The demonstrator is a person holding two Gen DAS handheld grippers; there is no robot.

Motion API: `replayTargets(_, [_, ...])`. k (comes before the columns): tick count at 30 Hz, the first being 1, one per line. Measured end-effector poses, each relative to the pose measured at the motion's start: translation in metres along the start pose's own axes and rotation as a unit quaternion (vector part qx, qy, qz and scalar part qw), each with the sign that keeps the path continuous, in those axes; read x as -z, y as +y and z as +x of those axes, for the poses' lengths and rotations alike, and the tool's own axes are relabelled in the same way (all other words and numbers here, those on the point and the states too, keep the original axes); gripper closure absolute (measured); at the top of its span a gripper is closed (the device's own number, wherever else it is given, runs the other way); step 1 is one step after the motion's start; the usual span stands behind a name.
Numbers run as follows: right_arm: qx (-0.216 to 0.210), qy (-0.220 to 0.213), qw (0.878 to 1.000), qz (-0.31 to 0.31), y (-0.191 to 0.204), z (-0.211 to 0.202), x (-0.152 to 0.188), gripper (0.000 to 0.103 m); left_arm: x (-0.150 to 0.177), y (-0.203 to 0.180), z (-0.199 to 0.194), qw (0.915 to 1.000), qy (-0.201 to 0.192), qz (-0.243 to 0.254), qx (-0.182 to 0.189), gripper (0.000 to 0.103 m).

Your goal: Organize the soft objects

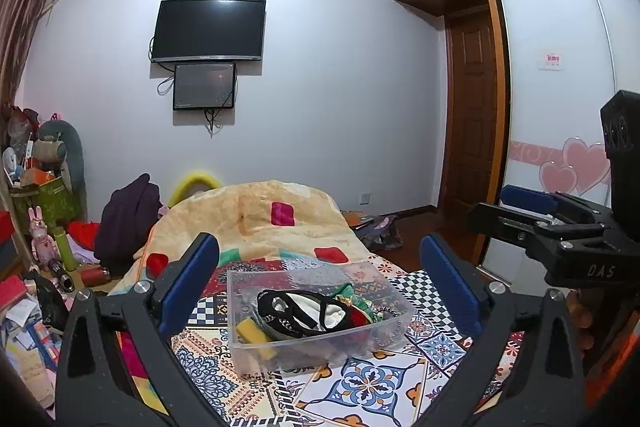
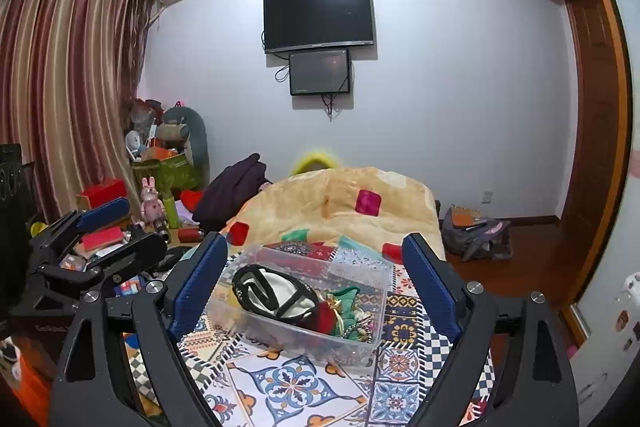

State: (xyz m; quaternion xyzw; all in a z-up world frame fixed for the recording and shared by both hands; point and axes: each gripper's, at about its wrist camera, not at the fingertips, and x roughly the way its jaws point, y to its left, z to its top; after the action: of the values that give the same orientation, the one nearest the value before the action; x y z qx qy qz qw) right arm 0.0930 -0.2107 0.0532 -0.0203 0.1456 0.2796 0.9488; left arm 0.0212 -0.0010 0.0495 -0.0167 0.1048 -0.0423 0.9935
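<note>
A clear plastic bin (image 1: 320, 311) sits on the patterned bedspread (image 1: 372, 391) near the middle of the bed, and it holds the soft objects: a black-and-white fabric piece (image 1: 304, 311), a yellow sponge (image 1: 250, 331) at its left end, and a red-and-green plush item (image 1: 356, 307) toward its right end. The left gripper (image 1: 320, 283) hangs over the near side of the bin with its jaws spread wide and empty. The right gripper (image 2: 316, 283) does likewise, wide apart and holding nothing, just beside the left one.

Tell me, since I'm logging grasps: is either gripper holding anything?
Nothing is held. The left gripper and right gripper are both open, apart from the clear bin.
</note>
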Motion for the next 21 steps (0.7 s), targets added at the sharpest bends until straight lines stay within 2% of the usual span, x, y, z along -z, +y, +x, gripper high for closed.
replayTargets(21, [-0.009, 0.007, 1.0, 0.002, 0.0, -0.006, 0.011, 0.015, 0.005, 0.003, 0.004, 0.9999, 0.009, -0.006, -0.006, 0.001])
